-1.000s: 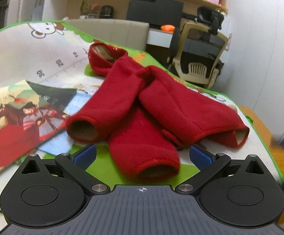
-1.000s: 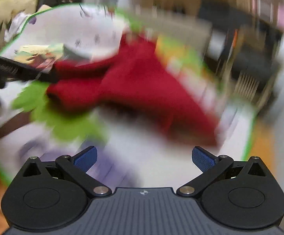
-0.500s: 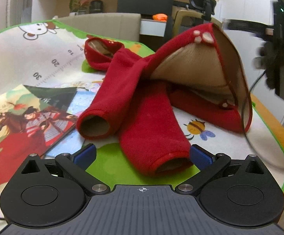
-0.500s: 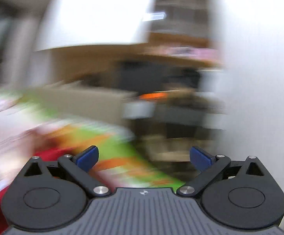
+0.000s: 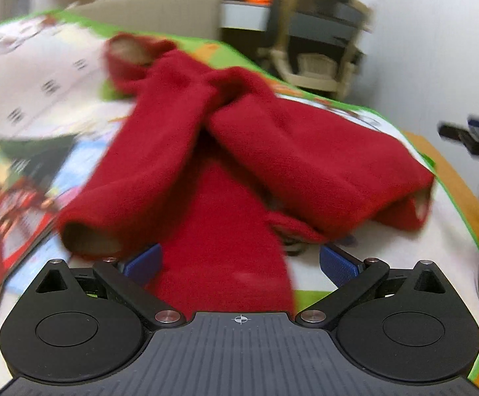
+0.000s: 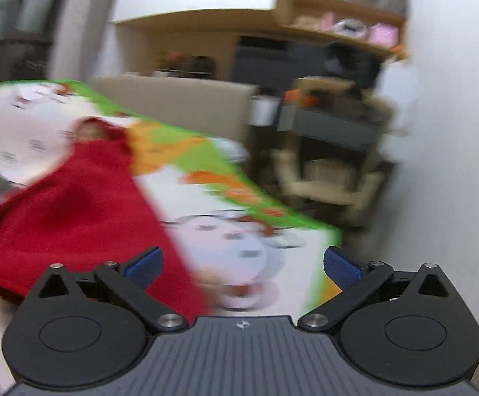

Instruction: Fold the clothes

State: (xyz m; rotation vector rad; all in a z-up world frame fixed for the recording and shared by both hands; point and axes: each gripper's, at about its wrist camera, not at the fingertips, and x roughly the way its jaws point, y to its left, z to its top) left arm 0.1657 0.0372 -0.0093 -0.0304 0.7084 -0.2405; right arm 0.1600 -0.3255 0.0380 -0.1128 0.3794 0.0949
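Both views are smeared with motion blur, so fine detail is hard to read. The left tongs (image 5: 238,262) sit spread wide, blue pads (image 5: 142,263) apart and gripping nothing, with one leg of the red garment (image 5: 226,171) running straight between them; whether a pad touches the cloth cannot be told. The garment lies rumpled on the cartoon-printed mat (image 5: 41,99) covering the worktop, its two tube-like ends crossing over each other, one cuff opening toward the left pad. The near end of the middle leg is cut off behind the tongs' black body. A picture book (image 5: 5,204) lies at left, partly out of frame.

From the right wrist, only the garment's right part (image 6: 74,211) shows, its edge running under the left pad; the crossed legs and the book are out of that view. The right tongs (image 6: 242,262) are released too, pads wide apart over the mat's (image 6: 239,237) printed face. Beyond the mat's green border stands a beige chair (image 6: 332,178), blurred.

In the left view, a dark device (image 5: 473,138) pokes in at the right edge, too blurred to identify.
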